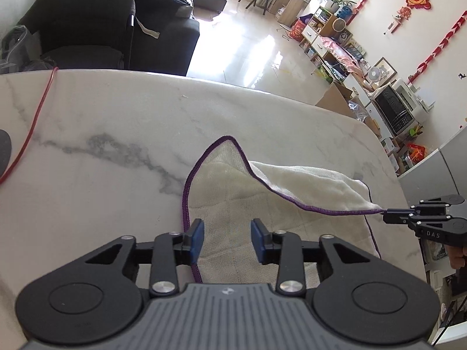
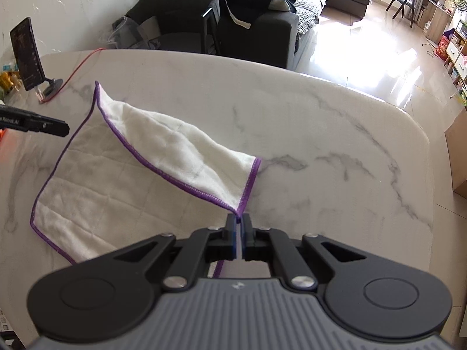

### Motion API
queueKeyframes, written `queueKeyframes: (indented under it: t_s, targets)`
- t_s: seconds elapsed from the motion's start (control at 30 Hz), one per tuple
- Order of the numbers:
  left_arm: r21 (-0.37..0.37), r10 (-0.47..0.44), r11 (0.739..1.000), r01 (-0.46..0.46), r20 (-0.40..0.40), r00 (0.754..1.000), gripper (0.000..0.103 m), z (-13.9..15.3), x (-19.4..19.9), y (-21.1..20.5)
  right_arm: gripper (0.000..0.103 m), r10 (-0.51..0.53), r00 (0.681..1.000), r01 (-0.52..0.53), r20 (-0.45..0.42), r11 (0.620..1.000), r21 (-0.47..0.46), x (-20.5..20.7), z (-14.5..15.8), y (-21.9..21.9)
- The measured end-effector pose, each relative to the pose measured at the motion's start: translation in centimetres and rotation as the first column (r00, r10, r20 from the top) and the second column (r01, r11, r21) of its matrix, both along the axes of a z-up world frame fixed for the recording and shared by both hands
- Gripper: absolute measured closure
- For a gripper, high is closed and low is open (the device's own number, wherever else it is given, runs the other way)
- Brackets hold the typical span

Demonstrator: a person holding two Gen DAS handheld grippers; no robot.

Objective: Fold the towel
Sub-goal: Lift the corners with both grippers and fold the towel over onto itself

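Both tongs are over the towel (image 2: 96,192), doing different work: the right gripper (image 2: 239,221) is clenched on one purple-hemmed corner, while the left gripper (image 1: 227,242) hangs released, its blue pads (image 1: 197,240) parted with nothing between them and only flat cloth beneath. The towel, white with a purple border, lies on the marble tabletop (image 1: 102,145) toward its near edge, away from the far curved edge and the floor beyond. Most of it rests flat, but the pinched corner is raised off the tabletop, so a flap slopes up from a diagonal crease that starts at the towel's far corner. That lift is probably why the right gripper holds so near the tip of the corner: a small pinch leaves the hem free to hang straight, which makes it easier to line up with the opposite edge. The left gripper sits above the towel's left hem, in my judgement either to pin the lower layer or to wait for the next corner. A phone on a stand (image 2: 27,55) and a red cable (image 1: 32,128) sit near the tabletop's far left corner, well apart from the cloth. The fold looks begun but not laid down.
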State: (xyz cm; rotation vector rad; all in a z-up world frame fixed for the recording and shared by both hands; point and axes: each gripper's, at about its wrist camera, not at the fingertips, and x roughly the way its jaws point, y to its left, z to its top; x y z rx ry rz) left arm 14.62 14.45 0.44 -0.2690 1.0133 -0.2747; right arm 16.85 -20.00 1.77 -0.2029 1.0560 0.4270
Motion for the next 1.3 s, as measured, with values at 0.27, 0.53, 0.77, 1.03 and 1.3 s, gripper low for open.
queueKeyframes:
  t_s: [0.27, 0.53, 0.77, 1.03, 1.3]
  targets:
    - [-0.085, 0.066, 0.994, -0.07, -0.05, 0.997, 0.047, 0.4, 2.7, -1.6, 0.1, 0.003, 1.0, -0.003, 0.004, 1.0, 0.002, 0.0, 0.2, -0.1]
    - [-0.002, 0.123, 0.992, -0.123, -0.066, 0.99, 0.047, 0.8, 4.7, -3.7, 0.1, 0.007, 1.0, -0.007, -0.005, 1.0, -0.004, 0.0, 0.0, -0.2]
    - [0.026, 0.19, 0.982, -0.188, -0.106, 0.976, 0.067, 0.2, 6.1, -4.1, 0.1, 0.009, 1.0, -0.009, -0.005, 1.0, -0.002, 0.0, 0.0, -0.3]
    - [0.03, 0.228, 0.974, -0.226, -0.121, 0.966, 0.101, -0.1, 5.8, -3.4, 0.1, 0.011, 1.0, -0.011, -0.001, 1.0, 0.005, -0.2, 0.1, -0.5]
    - [-0.006, 0.227, 0.974, -0.229, -0.094, 0.969, 0.101, 1.3, 3.0, -2.4, 0.1, 0.024, 1.0, -0.024, 0.02, 1.0, 0.015, -1.0, 0.9, -0.6]
